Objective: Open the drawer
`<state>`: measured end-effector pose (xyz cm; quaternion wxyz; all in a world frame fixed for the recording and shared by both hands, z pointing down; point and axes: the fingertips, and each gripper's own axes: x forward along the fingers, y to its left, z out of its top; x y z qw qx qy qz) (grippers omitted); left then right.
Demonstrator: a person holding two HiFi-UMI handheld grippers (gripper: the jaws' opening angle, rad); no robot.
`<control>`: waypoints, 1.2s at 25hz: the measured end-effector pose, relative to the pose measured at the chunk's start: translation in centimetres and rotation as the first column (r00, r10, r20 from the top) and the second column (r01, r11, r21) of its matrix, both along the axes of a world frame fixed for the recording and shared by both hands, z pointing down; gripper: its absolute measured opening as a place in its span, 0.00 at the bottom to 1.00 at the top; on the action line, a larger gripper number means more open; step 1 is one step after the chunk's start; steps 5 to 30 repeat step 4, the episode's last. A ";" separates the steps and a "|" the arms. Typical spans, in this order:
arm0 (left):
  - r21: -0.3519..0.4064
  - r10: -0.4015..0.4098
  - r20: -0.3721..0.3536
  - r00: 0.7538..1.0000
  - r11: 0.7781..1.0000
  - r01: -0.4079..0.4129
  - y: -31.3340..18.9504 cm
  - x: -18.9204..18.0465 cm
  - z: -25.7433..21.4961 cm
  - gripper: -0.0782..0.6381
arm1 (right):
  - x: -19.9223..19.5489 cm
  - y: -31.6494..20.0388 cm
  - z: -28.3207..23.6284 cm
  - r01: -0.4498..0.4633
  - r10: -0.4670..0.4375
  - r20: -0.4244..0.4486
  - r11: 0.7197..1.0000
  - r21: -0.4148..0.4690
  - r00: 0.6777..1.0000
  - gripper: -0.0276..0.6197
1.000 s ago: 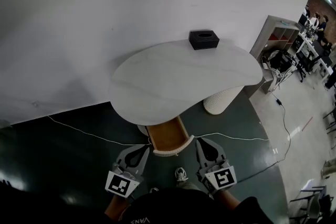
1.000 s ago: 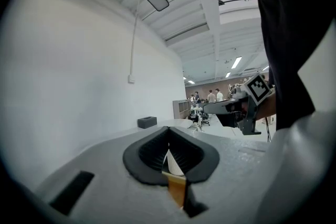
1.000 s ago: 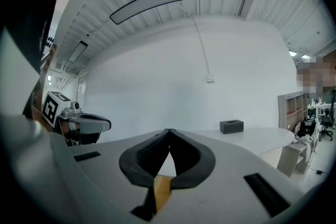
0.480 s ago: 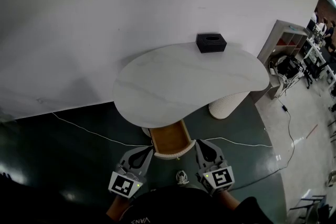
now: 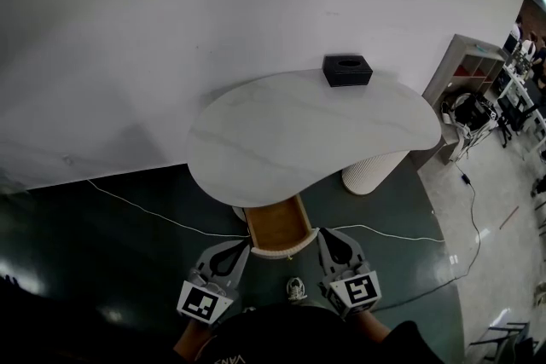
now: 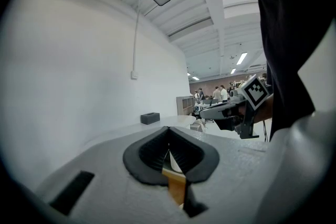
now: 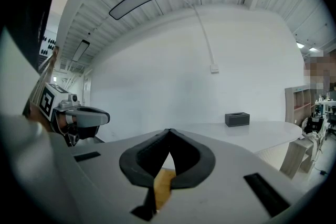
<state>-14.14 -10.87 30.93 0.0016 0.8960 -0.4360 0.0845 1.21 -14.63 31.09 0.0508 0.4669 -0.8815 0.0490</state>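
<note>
A drawer [image 5: 277, 226] with a wooden inside and a white front stands pulled out from under the white kidney-shaped table [image 5: 307, 136]. My left gripper [image 5: 242, 244] is shut and empty, its tip close beside the drawer front's left corner. My right gripper [image 5: 323, 234] is shut and empty too, just off the front's right corner. In the left gripper view the closed jaws [image 6: 169, 129] frame a strip of the drawer's wood [image 6: 176, 186]. Between the closed jaws in the right gripper view [image 7: 169, 132] the same wood [image 7: 161, 186] shows.
A black tissue box [image 5: 346, 70] sits at the table's far edge by the white wall. A white ribbed pedestal [image 5: 371, 170] stands under the table's right side. A white cable [image 5: 153, 213] runs over the dark floor. A grey shelf unit [image 5: 465, 64] and desks with people lie at right.
The head view has shifted a little, so the table sits slightly further right in the picture. Both grippers and the drawer keep the same places relative to each other.
</note>
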 end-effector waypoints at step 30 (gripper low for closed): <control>-0.006 -0.006 -0.006 1.000 1.000 0.006 0.3 0.0 0.0 0.13 | 0.0 0.1 0.3 0.005 -0.005 -0.017 1.000 -0.005 1.000 0.05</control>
